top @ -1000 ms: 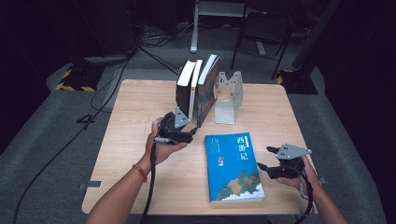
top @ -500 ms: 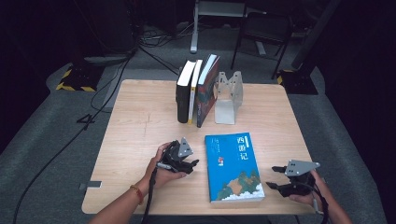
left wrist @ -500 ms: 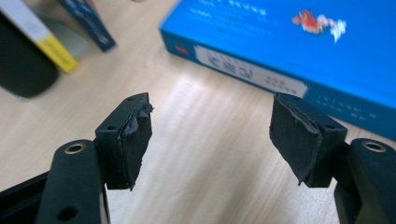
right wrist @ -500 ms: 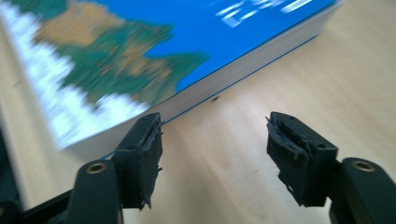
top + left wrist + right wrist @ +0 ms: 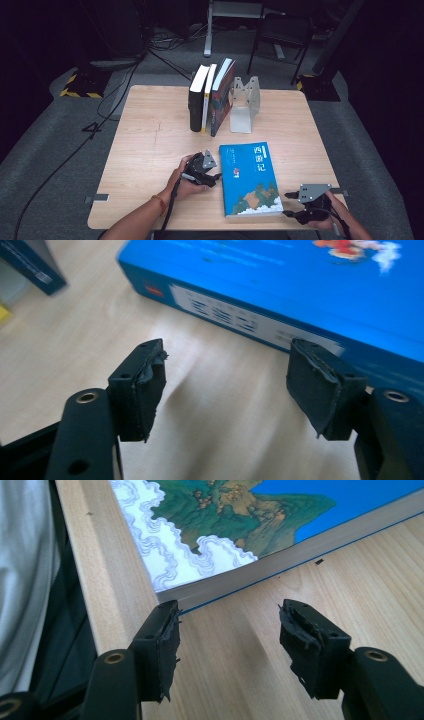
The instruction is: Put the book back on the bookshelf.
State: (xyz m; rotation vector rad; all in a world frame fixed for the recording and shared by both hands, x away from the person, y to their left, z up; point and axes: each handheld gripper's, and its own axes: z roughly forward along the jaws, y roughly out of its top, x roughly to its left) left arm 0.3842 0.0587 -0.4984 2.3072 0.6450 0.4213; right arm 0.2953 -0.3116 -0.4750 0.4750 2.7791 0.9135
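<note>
While the book (image 5: 250,179) lies flat before the bookend (image 5: 245,105), both grippers flank it. Left gripper (image 5: 227,382): open, empty, at its spine. Right gripper (image 5: 230,642): jaws just narrowing, empty, at its near corner. Approach step; next, clamp the edges.

High view overhead, facing forward; both gripper views close on blue book (image 5: 250,177)

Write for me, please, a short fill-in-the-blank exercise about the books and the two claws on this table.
1. The blue book lies ____ on the wooden table.
2. ____ books stand upright beside the metal bookend.
3. The left claw is at the book's spine, and its jaws are ____.
4. The right claw is near the book's ____ right corner.

Missing words: flat; three; open; near
</note>
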